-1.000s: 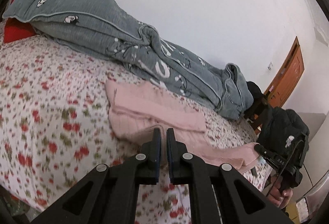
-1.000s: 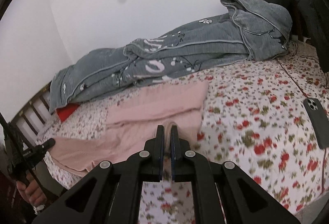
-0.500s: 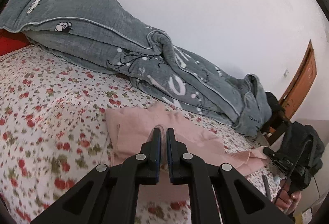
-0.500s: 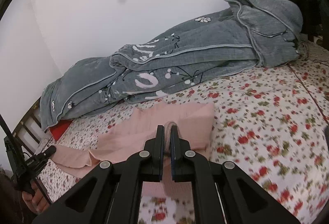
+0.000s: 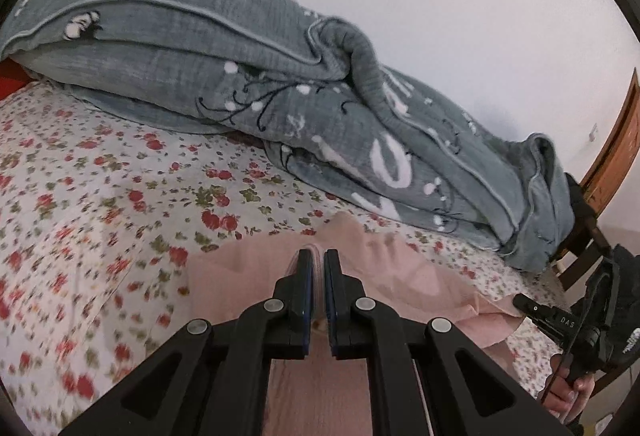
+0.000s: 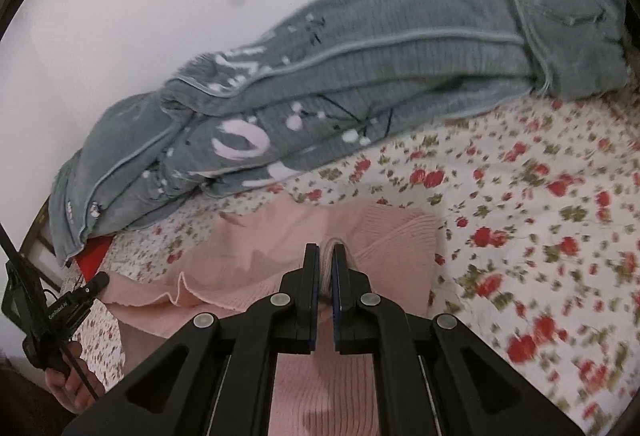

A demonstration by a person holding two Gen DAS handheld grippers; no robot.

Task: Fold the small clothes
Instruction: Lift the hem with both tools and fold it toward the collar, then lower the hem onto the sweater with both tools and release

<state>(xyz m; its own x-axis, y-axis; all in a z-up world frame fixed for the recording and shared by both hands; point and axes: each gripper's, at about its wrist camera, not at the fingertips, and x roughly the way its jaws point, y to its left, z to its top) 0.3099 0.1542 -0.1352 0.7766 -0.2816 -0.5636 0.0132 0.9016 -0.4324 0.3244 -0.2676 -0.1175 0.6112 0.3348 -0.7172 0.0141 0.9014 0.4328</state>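
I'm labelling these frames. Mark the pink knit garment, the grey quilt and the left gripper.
pink knit garment (image 6: 400, 236): right wrist view, on its ribbed folded edge.
grey quilt (image 5: 200, 56): left wrist view, on the broad upper fold.
left gripper (image 5: 313, 264): left wrist view, between its fingertips, shut on the pink cloth.
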